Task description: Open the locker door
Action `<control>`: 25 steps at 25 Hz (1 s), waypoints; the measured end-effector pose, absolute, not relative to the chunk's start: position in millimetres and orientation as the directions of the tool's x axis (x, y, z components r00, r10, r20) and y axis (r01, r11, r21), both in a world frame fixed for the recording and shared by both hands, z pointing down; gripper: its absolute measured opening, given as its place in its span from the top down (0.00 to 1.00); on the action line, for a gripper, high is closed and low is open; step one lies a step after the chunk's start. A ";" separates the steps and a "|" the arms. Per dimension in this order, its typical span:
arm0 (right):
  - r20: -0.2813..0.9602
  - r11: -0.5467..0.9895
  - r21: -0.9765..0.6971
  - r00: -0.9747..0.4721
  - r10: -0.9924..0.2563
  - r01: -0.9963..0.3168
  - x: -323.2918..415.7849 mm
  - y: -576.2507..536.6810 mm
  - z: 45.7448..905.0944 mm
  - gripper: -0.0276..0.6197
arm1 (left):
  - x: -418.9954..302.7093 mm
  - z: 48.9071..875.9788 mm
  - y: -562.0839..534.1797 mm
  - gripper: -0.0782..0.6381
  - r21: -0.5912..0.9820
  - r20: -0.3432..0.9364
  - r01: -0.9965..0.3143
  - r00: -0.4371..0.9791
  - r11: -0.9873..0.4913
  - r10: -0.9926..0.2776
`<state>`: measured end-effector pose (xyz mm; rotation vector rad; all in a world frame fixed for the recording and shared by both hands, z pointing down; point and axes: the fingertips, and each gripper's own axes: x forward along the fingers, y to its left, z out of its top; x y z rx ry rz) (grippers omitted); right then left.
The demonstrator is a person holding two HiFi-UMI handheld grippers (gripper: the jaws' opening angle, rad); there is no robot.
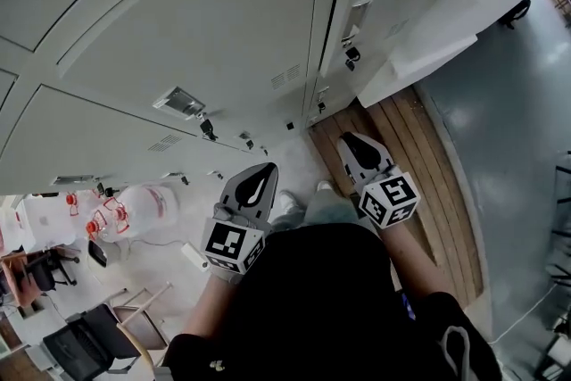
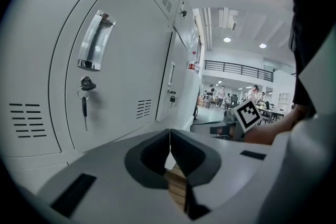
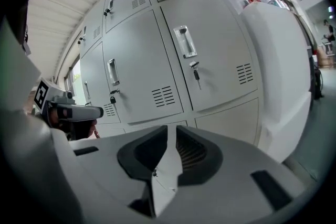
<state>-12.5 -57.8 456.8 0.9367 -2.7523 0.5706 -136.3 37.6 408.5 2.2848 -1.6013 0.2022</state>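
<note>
Grey metal lockers fill the wall ahead. In the left gripper view, the nearest door has a chrome recessed handle with a key hanging in the lock below it. The right gripper view shows a door with a handle and a key; beside it is a padlocked door. My left gripper and right gripper hang low in front of me, well short of the doors. Both are shut and hold nothing.
A bulky thing under a white cover stands against the lockers at the right. A wooden platform lies under my right side. Large water bottles and chairs stand at the lower left. People move about in the hall beyond.
</note>
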 end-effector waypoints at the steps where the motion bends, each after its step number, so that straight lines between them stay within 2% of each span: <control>1: 0.301 0.731 -0.299 -0.787 -0.538 -0.614 -12.1 -61.6 463.7 0.88 | -135.5 410.5 37.9 0.86 0.198 0.317 -0.934 0.347 -0.297 -0.882; 12: 0.502 0.757 -0.313 -0.776 -0.381 -0.574 -7.3 -108.0 569.6 0.87 | -122.0 423.1 45.5 0.86 0.199 0.415 -0.968 0.225 -0.154 -0.881; 17: 0.584 0.756 -0.330 -0.751 -0.307 -0.566 -10.7 -126.8 623.7 0.77 | -122.8 434.0 60.6 0.86 0.188 0.468 -0.979 0.159 -0.078 -0.870; 25: 0.699 0.761 -0.280 -0.668 -0.257 -0.586 -31.7 -148.3 705.7 0.71 | -127.9 459.2 90.5 0.86 0.178 0.547 -0.983 0.058 0.049 -0.835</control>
